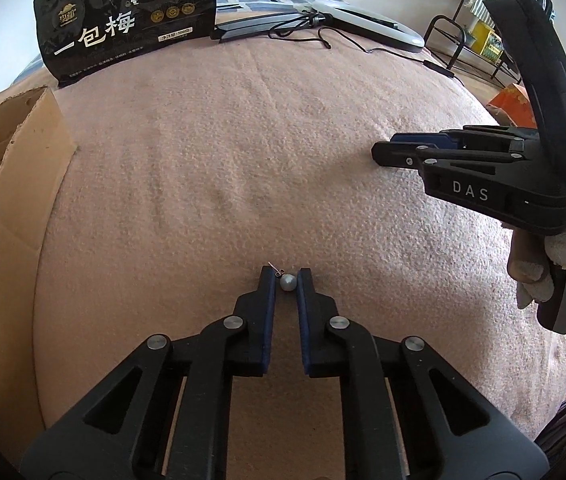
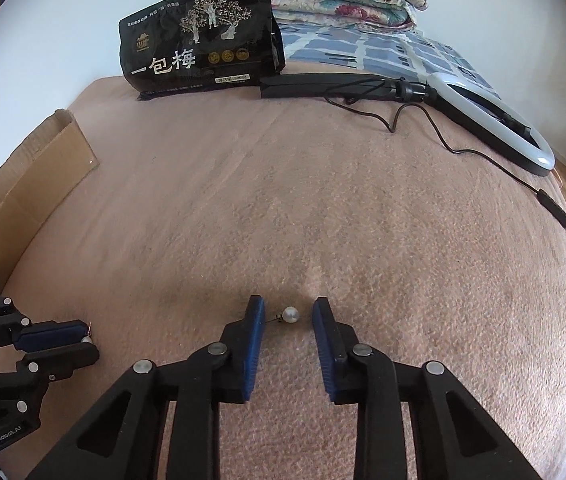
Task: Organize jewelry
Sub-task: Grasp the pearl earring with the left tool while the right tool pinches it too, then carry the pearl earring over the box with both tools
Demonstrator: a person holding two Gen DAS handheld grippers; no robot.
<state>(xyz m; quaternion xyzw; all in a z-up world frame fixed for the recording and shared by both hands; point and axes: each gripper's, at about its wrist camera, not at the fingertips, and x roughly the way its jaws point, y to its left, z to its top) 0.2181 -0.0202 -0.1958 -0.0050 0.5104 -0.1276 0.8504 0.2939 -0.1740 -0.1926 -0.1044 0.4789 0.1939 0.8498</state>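
Left claw [image 1: 287,276]: almost shut around a pearl earring [image 1: 287,282] lying on the pink blanket [image 1: 243,160].
Right claw [image 2: 288,312]: open, second pearl earring [image 2: 291,314] between its fingers.
Feel: tiny, light, round, slippery.
Hold: squeeze the ball, not the thin wire.

"一包梅" on black bag [image 2: 199,40], "DAS" on right hand-held gripper [image 1: 387,152]

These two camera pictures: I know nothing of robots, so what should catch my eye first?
Two tiny pearl earrings on the pink blanket: one pearl earring sits between the left gripper's nearly closed fingers, the other pearl earring between the right gripper's wider-open fingers. Behind them stands a black snack bag with white Chinese lettering, beside a ring light lying flat.
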